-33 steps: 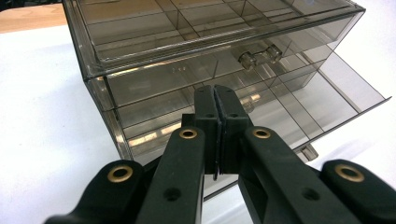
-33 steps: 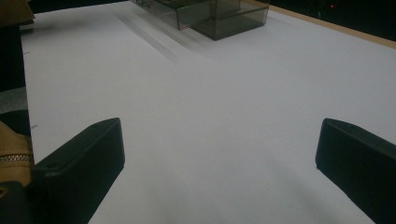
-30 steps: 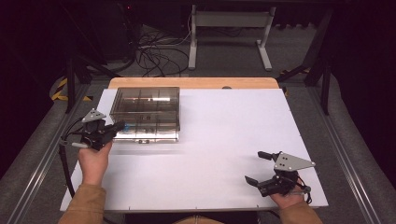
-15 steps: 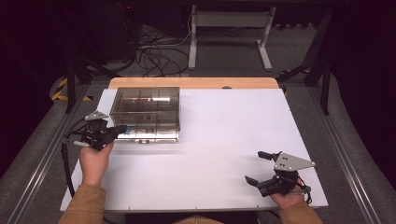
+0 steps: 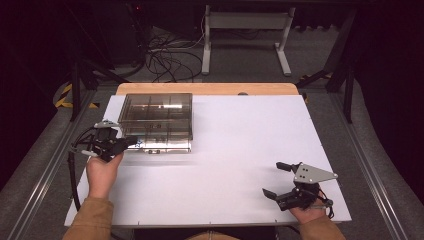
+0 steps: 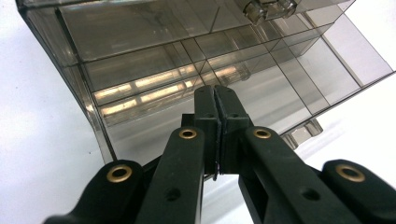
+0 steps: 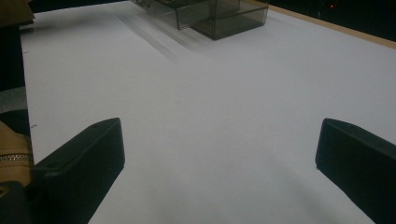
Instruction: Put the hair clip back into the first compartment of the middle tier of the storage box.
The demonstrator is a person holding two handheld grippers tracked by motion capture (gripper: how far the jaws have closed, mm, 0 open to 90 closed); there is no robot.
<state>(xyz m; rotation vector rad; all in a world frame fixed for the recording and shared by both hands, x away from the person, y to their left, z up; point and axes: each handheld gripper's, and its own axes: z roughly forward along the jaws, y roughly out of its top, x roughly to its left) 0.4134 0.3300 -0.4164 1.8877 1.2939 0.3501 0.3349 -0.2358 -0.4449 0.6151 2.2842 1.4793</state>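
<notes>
A smoky clear plastic compartment box [image 5: 156, 120] lies at the back left of the white table top [image 5: 240, 145], with its dividers visible through the plastic. My left gripper [image 5: 132, 141] is held in a hand at the box's front left corner, its tips against the front wall. In the left gripper view its jaws [image 6: 215, 95] are pressed together right at the box [image 6: 187, 60], with nothing visible between them. My right gripper [image 5: 273, 179] rests at the table's front right, wide open and empty [image 7: 219, 154]. The box [image 7: 210, 14] lies far off in that view.
A wooden strip [image 5: 210, 88] runs along the table's back edge. Beyond it the dark floor holds cables [image 5: 165, 60] and a white desk frame [image 5: 245, 30]. Metal rails flank the table on both sides.
The left gripper has shifted only slightly beside the box's front left corner. The box and the right gripper have stayed in place.
</notes>
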